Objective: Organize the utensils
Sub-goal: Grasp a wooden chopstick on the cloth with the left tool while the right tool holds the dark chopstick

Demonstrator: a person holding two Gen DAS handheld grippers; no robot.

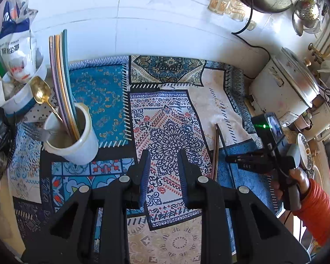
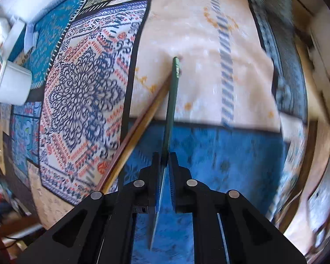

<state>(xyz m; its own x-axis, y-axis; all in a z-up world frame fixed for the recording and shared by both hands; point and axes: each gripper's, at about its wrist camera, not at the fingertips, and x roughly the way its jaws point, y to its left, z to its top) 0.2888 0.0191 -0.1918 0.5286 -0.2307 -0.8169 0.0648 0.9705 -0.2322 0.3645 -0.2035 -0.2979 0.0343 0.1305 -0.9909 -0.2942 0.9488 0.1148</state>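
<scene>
Far left on the counter, the white cup (image 1: pixel 71 136) holds a gold spoon (image 1: pixel 40 92) and flat sticks; the left claw (image 1: pixel 162 173) hangs partly open, empty, over the patterned cloth (image 1: pixel 112 92); the right claw (image 2: pixel 165 176), nearly closed, pinches a green chopstick (image 2: pixel 172 96) beside a wooden chopstick (image 2: pixel 140 132).

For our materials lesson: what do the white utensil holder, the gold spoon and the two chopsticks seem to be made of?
White utensil holder: probably glazed ceramic, thick glossy rim. Gold spoon: metal, mirror-like gold shine. Green chopstick: smooth painted surface, plastic or lacquered wood. Brown chopstick: likely wood or bamboo, tan matte.
</scene>
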